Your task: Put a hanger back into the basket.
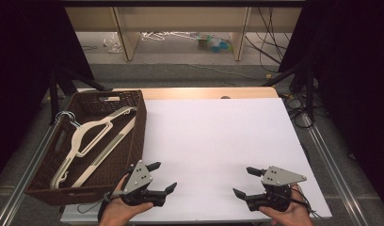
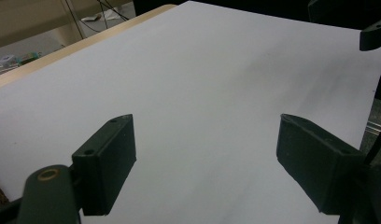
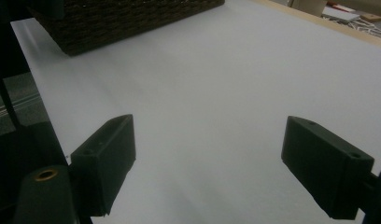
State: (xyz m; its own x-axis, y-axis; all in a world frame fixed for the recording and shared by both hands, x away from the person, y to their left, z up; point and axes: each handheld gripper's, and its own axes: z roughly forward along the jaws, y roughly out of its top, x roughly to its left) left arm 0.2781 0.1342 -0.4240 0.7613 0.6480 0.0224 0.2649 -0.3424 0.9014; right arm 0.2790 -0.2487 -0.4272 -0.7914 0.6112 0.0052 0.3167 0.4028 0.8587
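A wide white table (image 1: 218, 141) stretches ahead of both tongs, bare where their jaws point. Just beyond the left gripper (image 1: 163, 177), off to its outer side, a dark wicker basket (image 1: 133, 136) sits on the table's left edge, its near corner close beside that gripper but not touching it; from the right gripper (image 1: 244, 181) the basket is well apart, across the white sheet, and shows in the right gripper view as a woven wall at the far end. Inside the basket lie pale clothes hangers (image 1: 93, 136), stacked slantwise, with a wire hook poking over the far left rim. Both tongs hover low at the near edge, each held in a hand, jaws spread wide apart with nothing between them but white table.
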